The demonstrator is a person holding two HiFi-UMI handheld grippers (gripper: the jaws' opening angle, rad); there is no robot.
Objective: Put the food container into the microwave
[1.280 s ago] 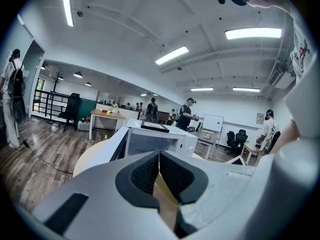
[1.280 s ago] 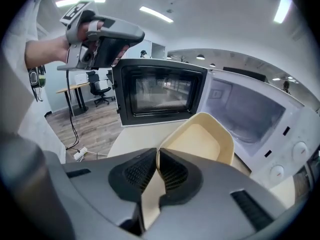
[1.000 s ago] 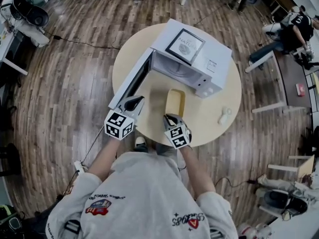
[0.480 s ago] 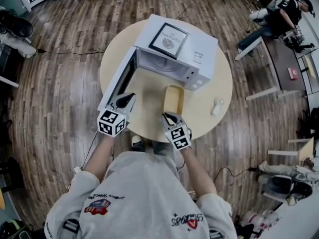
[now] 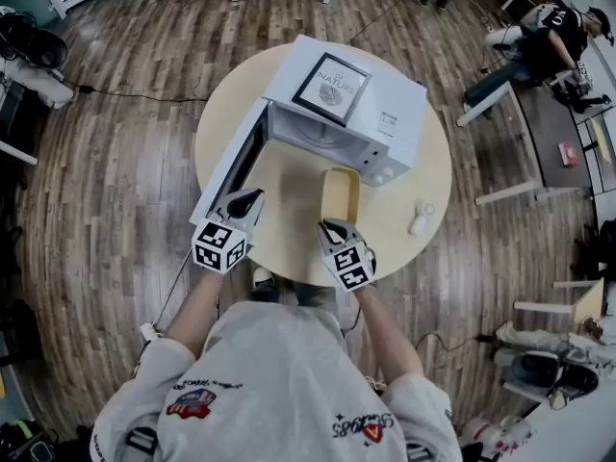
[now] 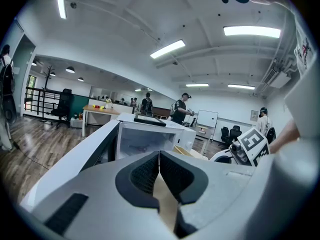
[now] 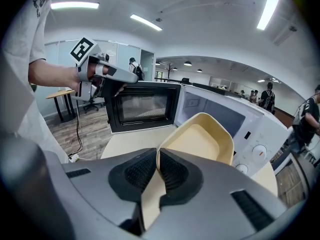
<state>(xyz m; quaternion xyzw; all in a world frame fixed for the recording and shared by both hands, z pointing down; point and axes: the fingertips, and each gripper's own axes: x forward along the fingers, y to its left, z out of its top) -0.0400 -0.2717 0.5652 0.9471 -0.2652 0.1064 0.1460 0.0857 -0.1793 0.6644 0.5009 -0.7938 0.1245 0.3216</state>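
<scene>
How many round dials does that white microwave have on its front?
2. Both are on the microwave's control panel, right of the open cavity: an upper dial and a lower dial just beneath it. None seems hidden.

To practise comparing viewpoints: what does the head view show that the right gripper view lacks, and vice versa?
Head view only: the framed print atop the microwave and a small white object on the table. Right gripper view only: the right gripper with jaws pinching the food container rim. Both: that container, the open door, the left gripper.
</scene>
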